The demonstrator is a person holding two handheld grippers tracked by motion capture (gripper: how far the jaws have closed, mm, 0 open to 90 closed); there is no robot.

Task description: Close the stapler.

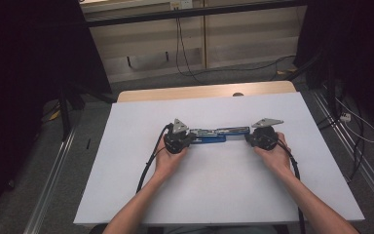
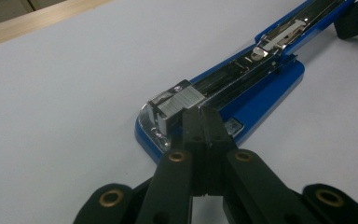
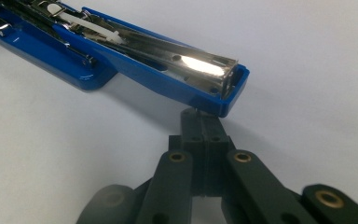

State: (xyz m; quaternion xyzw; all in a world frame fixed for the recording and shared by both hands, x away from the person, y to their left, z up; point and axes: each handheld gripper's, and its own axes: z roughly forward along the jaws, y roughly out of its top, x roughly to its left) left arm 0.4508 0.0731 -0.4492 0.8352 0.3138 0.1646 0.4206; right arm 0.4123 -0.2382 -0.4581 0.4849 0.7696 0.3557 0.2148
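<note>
- Stapler [image 1: 217, 134]: swung open flat mid-table, between the two grippers.
- Left gripper [image 2: 204, 122]: jaws together, tips against the staple channel's front end.
- Right gripper [image 3: 200, 122]: jaws together under the blue lid's tip.
- Judgement: press evenly at both ends so it doesn't slide.

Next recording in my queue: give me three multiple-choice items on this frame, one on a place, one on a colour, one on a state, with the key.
1. Where does the stapler lie?
A. between the two hand-held grippers
B. on the floor
C. at the table's far edge

2. What colour is the stapler's body?
A. red
B. blue
C. green

3. How is the stapler set?
A. shut
C. standing on end
B. swung open flat

Key: 1 A, the left hand-held gripper and right hand-held gripper sit at its two ends on the white table. 2 B, blue shows along base and arm. 3 B, the metal staple channel lies bare, facing up.
</note>
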